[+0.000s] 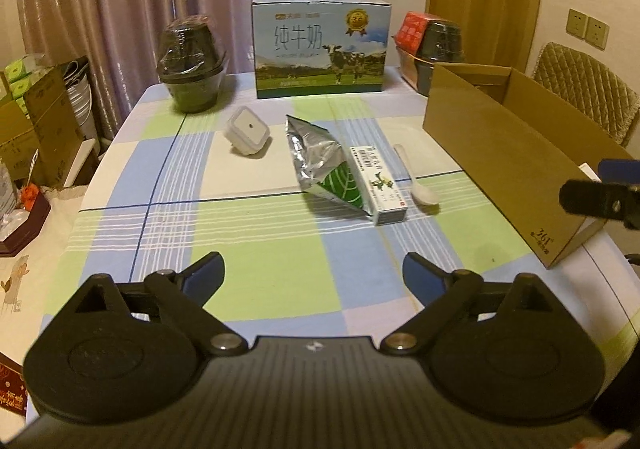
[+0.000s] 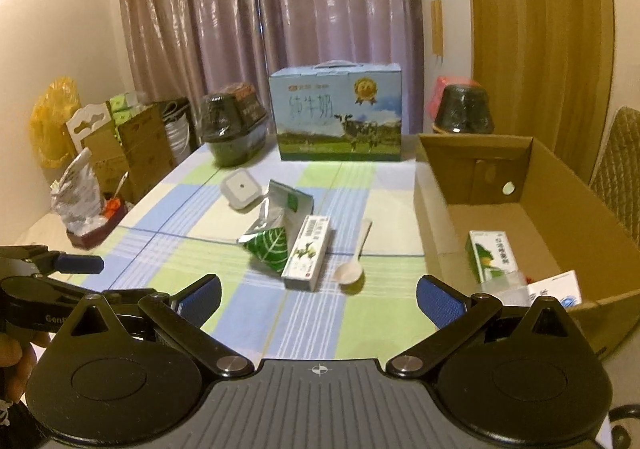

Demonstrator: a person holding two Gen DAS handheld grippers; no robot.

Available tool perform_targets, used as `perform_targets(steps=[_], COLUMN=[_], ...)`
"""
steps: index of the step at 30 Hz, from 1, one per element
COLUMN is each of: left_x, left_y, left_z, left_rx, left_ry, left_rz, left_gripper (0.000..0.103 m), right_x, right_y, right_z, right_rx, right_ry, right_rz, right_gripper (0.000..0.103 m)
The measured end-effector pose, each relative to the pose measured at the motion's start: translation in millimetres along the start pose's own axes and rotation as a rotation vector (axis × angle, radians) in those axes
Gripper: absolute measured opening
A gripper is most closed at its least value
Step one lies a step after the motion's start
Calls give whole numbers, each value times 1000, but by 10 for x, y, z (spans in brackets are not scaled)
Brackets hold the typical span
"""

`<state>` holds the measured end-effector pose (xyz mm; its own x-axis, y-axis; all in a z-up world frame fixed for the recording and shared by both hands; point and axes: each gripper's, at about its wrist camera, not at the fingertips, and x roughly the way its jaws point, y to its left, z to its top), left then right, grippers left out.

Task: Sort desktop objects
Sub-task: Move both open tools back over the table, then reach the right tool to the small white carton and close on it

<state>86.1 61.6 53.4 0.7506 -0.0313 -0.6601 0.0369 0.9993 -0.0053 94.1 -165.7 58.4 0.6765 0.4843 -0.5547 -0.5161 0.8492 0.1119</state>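
Checked table (image 1: 248, 233) in pale green, light blue and cream, crossed by thin white and dark blue lines. Silver foil pouch (image 1: 316, 157) with a green leaf print. White spoon (image 1: 416, 179). Brown cardboard box (image 2: 560, 217). Blue-and-green milk carton (image 1: 322, 49) printed with a black-and-white cow. Mauve curtains (image 2: 280, 9).

i see on the checked-cloth counter (image 1: 248, 233) a silver foil pouch (image 1: 320, 161) touching the long white carton (image 1: 380, 185) to its right; white plastic spoon (image 1: 414, 179) further right, open brown cardboard box (image 1: 500, 161) beyond; blue milk case (image 1: 320, 49) behind.
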Motion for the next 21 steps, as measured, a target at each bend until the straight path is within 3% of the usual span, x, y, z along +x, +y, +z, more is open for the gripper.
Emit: perform_targets(steps=[21], left_x=[491], left_y=[340], left_z=[-25], left_rx=[-46], left_ry=[28], left_rz=[27], left_gripper=[95], right_x=[712], right_y=[26], right_z=[-96], right_rx=[42], right_ry=[95], right_rz=[-6], right_gripper=[101])
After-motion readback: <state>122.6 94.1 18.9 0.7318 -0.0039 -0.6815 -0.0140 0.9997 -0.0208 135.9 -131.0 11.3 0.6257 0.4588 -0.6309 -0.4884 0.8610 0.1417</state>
